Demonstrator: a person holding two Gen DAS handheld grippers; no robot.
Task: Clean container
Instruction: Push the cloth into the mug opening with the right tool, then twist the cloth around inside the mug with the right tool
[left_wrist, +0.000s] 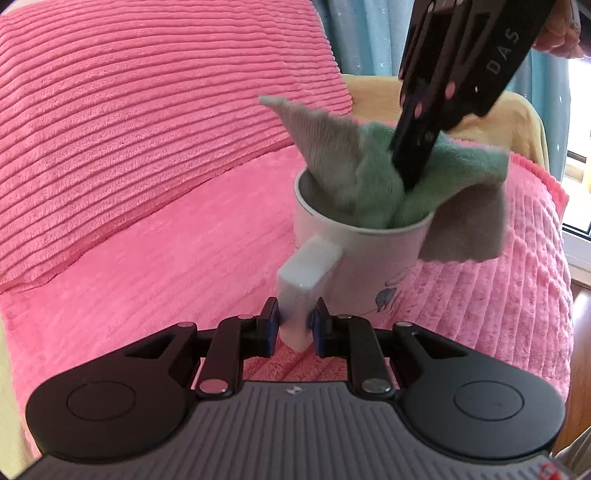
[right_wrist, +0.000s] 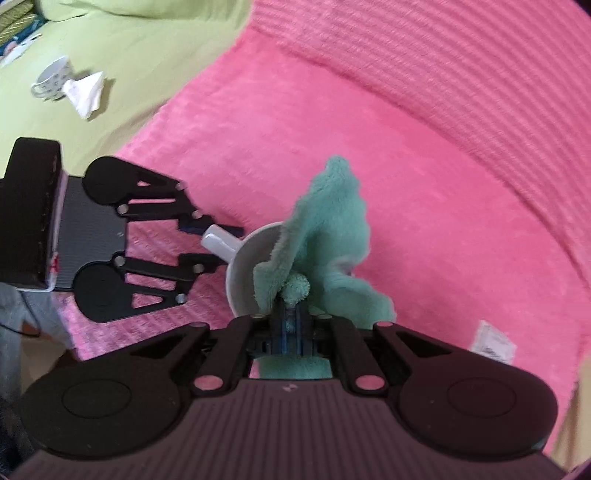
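A white mug (left_wrist: 373, 254) with a small blue drawing on its side is held just above a pink ribbed blanket. My left gripper (left_wrist: 294, 325) is shut on the mug's square handle (left_wrist: 306, 275). A green and grey cloth (left_wrist: 376, 184) is stuffed into the mug, its corners sticking up and hanging over the rim. My right gripper (left_wrist: 412, 177) comes down from the upper right, shut on the cloth inside the mug. In the right wrist view the cloth (right_wrist: 325, 236) covers most of the mug (right_wrist: 242, 277), with the right gripper (right_wrist: 291, 314) pinching it and the left gripper (right_wrist: 212, 245) on the handle.
The pink blanket (left_wrist: 147, 240) covers the seat, with a pink ribbed cushion (left_wrist: 147, 92) behind. A green sheet (right_wrist: 140, 55) at the upper left carries a spotted cup (right_wrist: 50, 79) and a crumpled white tissue (right_wrist: 86, 94). A white tag (right_wrist: 493, 341) lies on the blanket. A hand (left_wrist: 561, 33) shows at the top right.
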